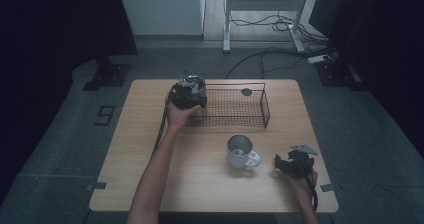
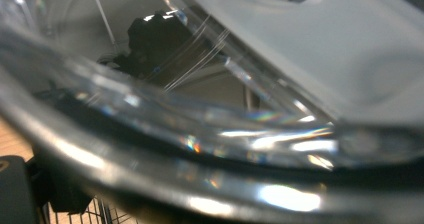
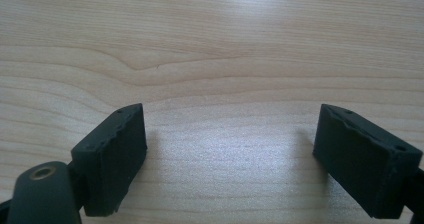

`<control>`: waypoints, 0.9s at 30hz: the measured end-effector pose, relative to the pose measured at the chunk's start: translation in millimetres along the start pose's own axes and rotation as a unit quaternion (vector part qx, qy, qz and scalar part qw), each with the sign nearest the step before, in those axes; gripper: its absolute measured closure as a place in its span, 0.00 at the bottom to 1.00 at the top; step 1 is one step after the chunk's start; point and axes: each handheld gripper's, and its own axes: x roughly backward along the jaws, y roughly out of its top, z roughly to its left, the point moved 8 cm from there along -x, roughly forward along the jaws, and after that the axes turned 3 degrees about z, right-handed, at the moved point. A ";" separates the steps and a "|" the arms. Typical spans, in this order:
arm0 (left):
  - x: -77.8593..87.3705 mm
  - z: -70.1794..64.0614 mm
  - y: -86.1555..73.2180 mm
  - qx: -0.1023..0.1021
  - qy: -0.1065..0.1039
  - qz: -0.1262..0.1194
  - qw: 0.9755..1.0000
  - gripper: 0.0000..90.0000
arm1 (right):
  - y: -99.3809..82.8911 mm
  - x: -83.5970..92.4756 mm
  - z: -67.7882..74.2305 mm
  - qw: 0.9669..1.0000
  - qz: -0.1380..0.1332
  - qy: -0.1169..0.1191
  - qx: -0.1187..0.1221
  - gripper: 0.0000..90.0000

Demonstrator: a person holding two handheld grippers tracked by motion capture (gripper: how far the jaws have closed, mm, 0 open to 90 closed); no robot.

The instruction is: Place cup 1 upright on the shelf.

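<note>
While the left claw (image 1: 192, 91) grips a shiny metal cup (image 1: 194, 84) over the wire basket's (image 1: 250, 115) end, likely to load it; the right claw (image 3: 230, 159) rests wide and empty on the table (image 3: 210, 49). A second cup (image 1: 240, 151) stands just beside it, probably next.

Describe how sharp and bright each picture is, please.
High view: dim, bluish, yet table and wire basket are readable. Left gripper view: blurred shiny metal cup with glare streaks. Right gripper view: well lit, sharp wood grain, soft shadows beside the jaws.
</note>
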 end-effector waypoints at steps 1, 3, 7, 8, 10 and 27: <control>-1.5 0.1 -0.9 0.001 0.001 0.002 1.000 0.04 | 0.0 0.0 0.0 1.000 0.000 0.000 0.000 0.15; -3.0 0.5 -1.8 0.002 0.003 0.004 1.000 0.04 | 0.0 0.0 0.0 1.000 0.000 0.000 0.000 0.15; -6.2 0.9 -4.9 0.002 0.006 0.008 1.000 0.04 | 0.0 0.0 0.0 1.000 0.000 0.000 0.000 0.15; -7.1 1.0 -5.7 0.002 0.006 0.010 1.000 0.04 | 0.1 -0.1 -0.2 1.000 0.000 0.000 0.001 0.15; -8.1 0.8 -6.6 0.003 0.007 0.010 1.000 0.04 | 0.0 0.0 0.0 1.000 0.000 0.000 0.000 0.15; -12.5 -4.3 -13.4 0.000 0.011 0.011 1.000 0.03 | -0.1 0.1 0.0 1.000 0.000 0.001 0.000 0.15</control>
